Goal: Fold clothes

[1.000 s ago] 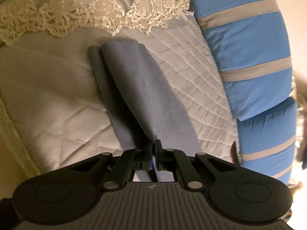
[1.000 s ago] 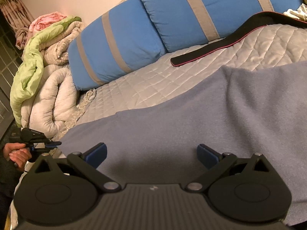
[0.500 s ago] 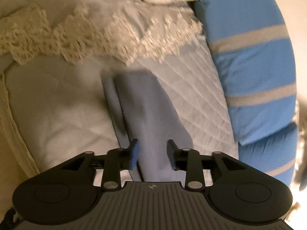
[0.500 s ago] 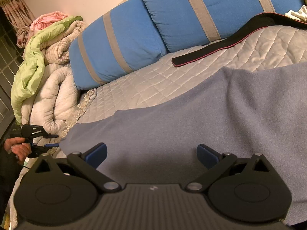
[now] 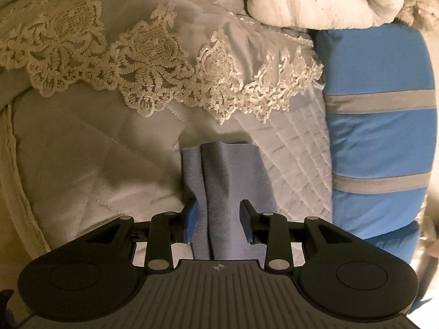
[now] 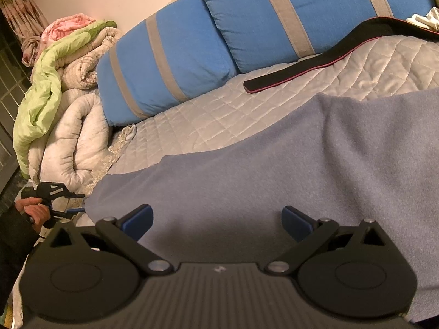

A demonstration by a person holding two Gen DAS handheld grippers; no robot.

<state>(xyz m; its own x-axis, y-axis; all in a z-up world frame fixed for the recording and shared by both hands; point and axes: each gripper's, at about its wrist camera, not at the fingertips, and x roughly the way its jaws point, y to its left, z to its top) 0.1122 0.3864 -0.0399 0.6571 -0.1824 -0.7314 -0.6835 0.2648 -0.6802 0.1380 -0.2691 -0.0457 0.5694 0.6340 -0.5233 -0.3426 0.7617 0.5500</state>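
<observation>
While the blue-grey cloth (image 5: 227, 181) runs lengthwise up from frame bottom between the parted, ungripping left hand-held gripper (image 5: 218, 219), the right hand-held gripper (image 6: 216, 220) hovers wide, empty.

cloth (image 5: 227, 192): near end slips under the left gripper (image 5: 218, 220) body, so no idea where it ends on that side. In the right wrist view it (image 6: 301, 170) runs off the right edge and under the right gripper (image 6: 216, 219).
left pad (image 5: 189, 224): tucked behind the cloth edge, can't tell if it's touching.
belt (image 6: 315, 65): far end cut off at the right edge.
white thing (image 6: 425, 17): just a corner at the edge, can't tell what it is.
pillows (image 6: 175, 63): tops cropped by the frame.
hand (image 6: 34, 209): tiny at the left edge, sleeve goes out of frame.
bedding pile (image 6: 63, 104): bottom hidden behind the hand and the bed edge.
</observation>
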